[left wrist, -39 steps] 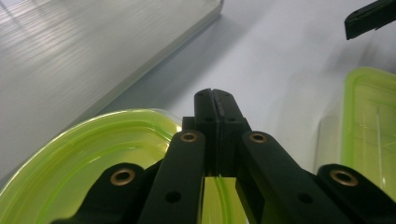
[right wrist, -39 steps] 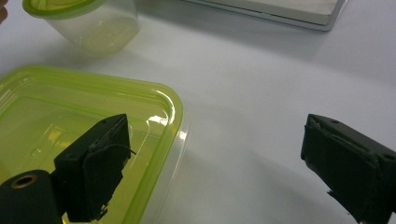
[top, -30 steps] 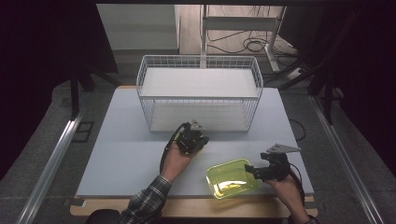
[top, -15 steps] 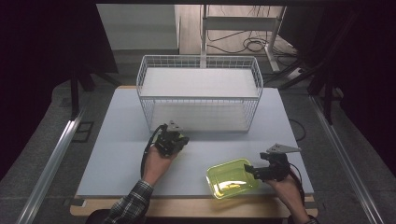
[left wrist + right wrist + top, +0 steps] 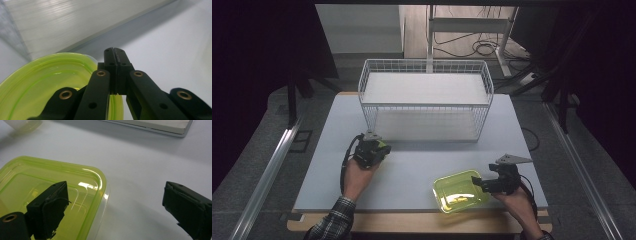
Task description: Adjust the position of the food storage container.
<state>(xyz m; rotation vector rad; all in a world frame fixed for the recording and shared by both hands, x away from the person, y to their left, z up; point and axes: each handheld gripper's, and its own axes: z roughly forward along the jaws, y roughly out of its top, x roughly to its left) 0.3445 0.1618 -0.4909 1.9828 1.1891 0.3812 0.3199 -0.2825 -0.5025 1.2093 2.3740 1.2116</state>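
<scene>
Green plastic marks both hands: before the wire basket's (image 5: 424,107) left corner, the left gripper (image 5: 373,150) is clenched, seemingly pinching a lid (image 5: 45,80) by its rim. Further right, well in front of the basket, the tub (image 5: 459,191) rests on the table (image 5: 422,162). The right gripper's (image 5: 479,184) released jaws straddle its rim, likely to steady it.

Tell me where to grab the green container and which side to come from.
Take the green container by its right-hand rim, coming from the right with the right claw. It lies flat on the table and looks too wide to span, but its thin raised wall lets one jaw go inside and one outside. The open jaws already straddle it.
</scene>
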